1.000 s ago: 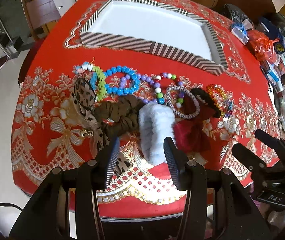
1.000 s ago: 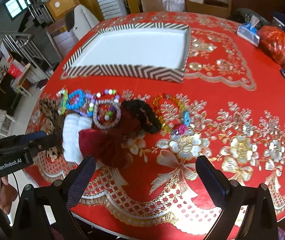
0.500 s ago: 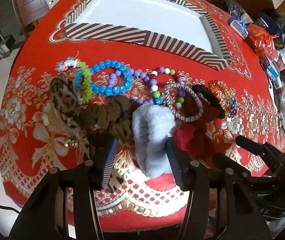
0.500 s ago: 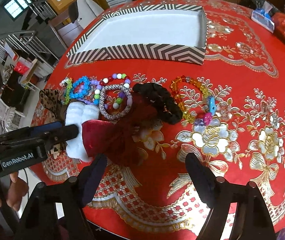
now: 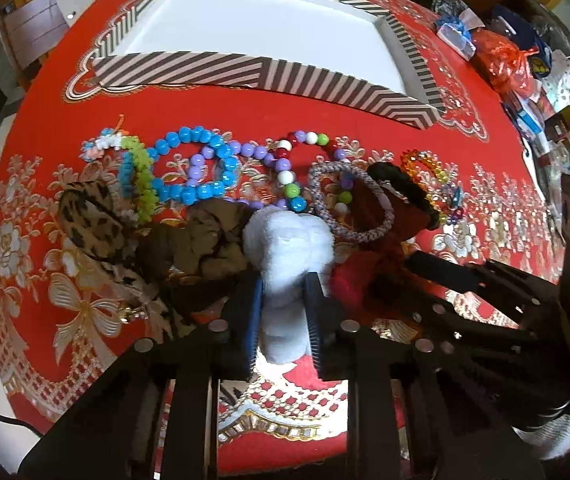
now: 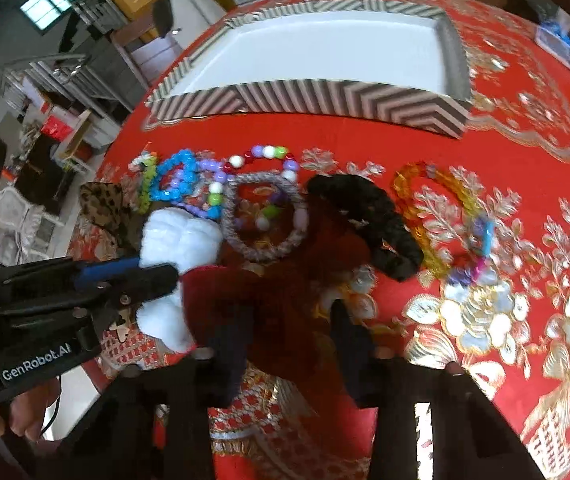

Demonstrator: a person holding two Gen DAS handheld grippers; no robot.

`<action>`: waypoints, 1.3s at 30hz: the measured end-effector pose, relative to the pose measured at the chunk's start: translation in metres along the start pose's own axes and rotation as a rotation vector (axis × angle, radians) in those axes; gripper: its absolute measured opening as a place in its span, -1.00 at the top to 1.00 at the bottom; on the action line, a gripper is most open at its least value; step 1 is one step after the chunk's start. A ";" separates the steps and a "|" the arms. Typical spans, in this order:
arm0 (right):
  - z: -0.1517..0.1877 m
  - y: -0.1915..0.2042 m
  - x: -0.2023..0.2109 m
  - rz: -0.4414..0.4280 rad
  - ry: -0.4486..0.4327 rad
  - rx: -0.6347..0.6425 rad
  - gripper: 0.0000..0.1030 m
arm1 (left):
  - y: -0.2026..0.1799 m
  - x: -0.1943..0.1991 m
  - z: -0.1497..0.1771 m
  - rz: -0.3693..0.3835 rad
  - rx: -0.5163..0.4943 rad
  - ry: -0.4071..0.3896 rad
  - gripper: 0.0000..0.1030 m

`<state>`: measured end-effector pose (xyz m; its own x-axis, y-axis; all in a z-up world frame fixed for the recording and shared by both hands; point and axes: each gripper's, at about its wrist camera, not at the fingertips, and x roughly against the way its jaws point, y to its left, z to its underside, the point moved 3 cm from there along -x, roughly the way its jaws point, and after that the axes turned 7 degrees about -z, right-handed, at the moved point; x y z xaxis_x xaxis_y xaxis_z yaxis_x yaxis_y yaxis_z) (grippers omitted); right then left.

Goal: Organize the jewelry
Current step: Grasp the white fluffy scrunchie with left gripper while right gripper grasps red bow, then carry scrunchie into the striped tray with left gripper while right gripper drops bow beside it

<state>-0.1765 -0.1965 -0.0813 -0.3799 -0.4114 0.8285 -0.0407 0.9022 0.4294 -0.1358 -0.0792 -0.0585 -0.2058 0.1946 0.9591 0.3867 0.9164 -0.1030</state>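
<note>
Two claws closing | left claw [image 5: 283,304] pinching white scrunchie [image 5: 289,240] | right claw [image 6: 285,328] astride red scrunchie [image 6: 253,292]

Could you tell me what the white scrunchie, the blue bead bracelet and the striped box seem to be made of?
White scrunchie: fluffy plush or fleece, matt; its nap looks fuzzy and it bulges between the fingers. Blue bead bracelet: probably glossy plastic, though possibly glass; each round bead shows a bright highlight. Striped box: likely printed cardboard, with thin flat walls and a smooth white inside.

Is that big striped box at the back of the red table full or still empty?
Empty. The shallow chevron-striped box shows only its bare white floor in both views, while the bead bracelets and fluffy white scrunchie lie on the tablecloth before it.
</note>
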 end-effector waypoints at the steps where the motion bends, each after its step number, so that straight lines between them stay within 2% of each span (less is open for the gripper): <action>1: 0.000 0.004 -0.001 -0.023 0.001 0.016 0.69 | -0.001 0.000 0.000 -0.002 -0.006 -0.003 0.67; 3: 0.000 0.011 0.000 0.002 0.003 0.056 0.81 | -0.002 0.003 -0.001 0.001 -0.010 -0.010 0.73; 6: 0.002 0.007 0.008 -0.038 0.006 0.029 0.88 | -0.001 0.011 -0.002 0.011 -0.012 -0.023 0.81; 10: 0.006 -0.004 0.032 -0.113 -0.019 -0.030 0.88 | 0.002 0.025 -0.004 0.022 -0.003 -0.034 0.83; 17: 0.014 -0.001 0.070 -0.137 -0.066 -0.025 0.89 | 0.000 0.049 -0.002 0.009 -0.008 -0.081 0.83; 22: 0.006 -0.001 0.094 -0.153 -0.122 -0.008 0.89 | -0.003 0.066 -0.010 0.008 -0.012 -0.122 0.83; 26: -0.015 -0.001 0.098 -0.154 -0.165 -0.006 0.89 | -0.001 0.076 -0.028 -0.003 -0.012 -0.161 0.83; 31: -0.059 -0.001 0.099 -0.149 -0.204 0.010 0.89 | 0.016 0.084 -0.065 -0.045 -0.005 -0.215 0.83; 35: -0.103 0.003 0.080 -0.140 -0.212 0.012 0.89 | 0.038 0.077 -0.103 -0.082 0.008 -0.234 0.83; 39: -0.142 0.006 0.049 -0.139 -0.197 0.006 0.89 | 0.065 0.056 -0.146 -0.103 0.026 -0.219 0.83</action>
<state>-0.0646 -0.2295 0.0133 -0.5431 -0.4994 0.6750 -0.1109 0.8395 0.5319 0.0088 -0.0596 0.0273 -0.4344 0.1679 0.8849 0.3307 0.9436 -0.0167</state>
